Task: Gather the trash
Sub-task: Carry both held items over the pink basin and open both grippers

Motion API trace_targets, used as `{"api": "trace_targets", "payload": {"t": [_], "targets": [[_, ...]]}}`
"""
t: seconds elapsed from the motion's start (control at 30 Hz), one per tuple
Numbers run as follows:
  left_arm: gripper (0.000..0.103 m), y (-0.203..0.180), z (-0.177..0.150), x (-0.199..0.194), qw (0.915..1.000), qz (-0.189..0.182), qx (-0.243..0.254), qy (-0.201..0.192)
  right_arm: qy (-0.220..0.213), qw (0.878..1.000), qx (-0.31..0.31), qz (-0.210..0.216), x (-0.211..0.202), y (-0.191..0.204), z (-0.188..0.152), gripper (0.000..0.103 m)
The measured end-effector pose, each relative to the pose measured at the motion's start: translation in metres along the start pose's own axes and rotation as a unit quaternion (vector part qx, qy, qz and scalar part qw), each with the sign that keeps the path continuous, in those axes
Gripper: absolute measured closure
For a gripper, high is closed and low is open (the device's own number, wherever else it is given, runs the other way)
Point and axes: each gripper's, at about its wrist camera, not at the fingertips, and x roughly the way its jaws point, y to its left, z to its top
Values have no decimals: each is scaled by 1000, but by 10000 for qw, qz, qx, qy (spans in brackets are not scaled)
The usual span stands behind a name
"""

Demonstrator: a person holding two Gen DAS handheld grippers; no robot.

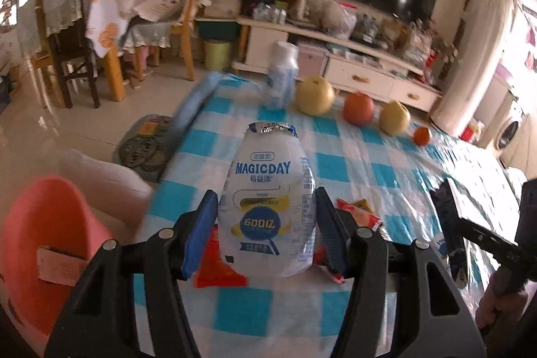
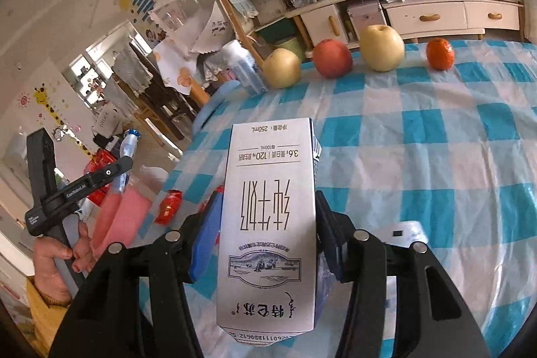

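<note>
My left gripper (image 1: 265, 202) is shut on a white MAGICDAY drink bottle (image 1: 268, 176), foil top pointing away, held above the blue-checked table (image 1: 369, 166). Red wrappers (image 1: 221, 270) lie on the cloth under it. A pink bin (image 1: 43, 240) stands low at the left, beside the table. My right gripper (image 2: 266, 200) is shut on a white milk carton (image 2: 268, 223), its print upside down. In the right wrist view the left gripper (image 2: 110, 176) appears at the left with its bottle (image 2: 127, 153), over the pink bin (image 2: 120, 217). A red wrapper (image 2: 169, 207) lies at the table edge.
At the table's far edge stand another white bottle (image 1: 282, 76), two pears (image 2: 381, 47), a red apple (image 2: 332, 57) and an orange (image 2: 439, 53). A white pack (image 2: 404, 234) lies behind my right finger. Chairs, a TV cabinet and a green bin stand beyond.
</note>
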Motion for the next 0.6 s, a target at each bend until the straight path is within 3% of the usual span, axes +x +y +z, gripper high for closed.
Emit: {"api": "trace_targets", "payload": {"t": [0.23, 0.6], "targets": [[43, 47, 0, -16, 9990, 211, -391, -97, 129, 9995, -50, 268, 8, 42, -6, 48], [43, 123, 0, -43, 9919, 759, -965, -336, 427, 9934, -637, 848, 43, 162, -9, 48]]}}
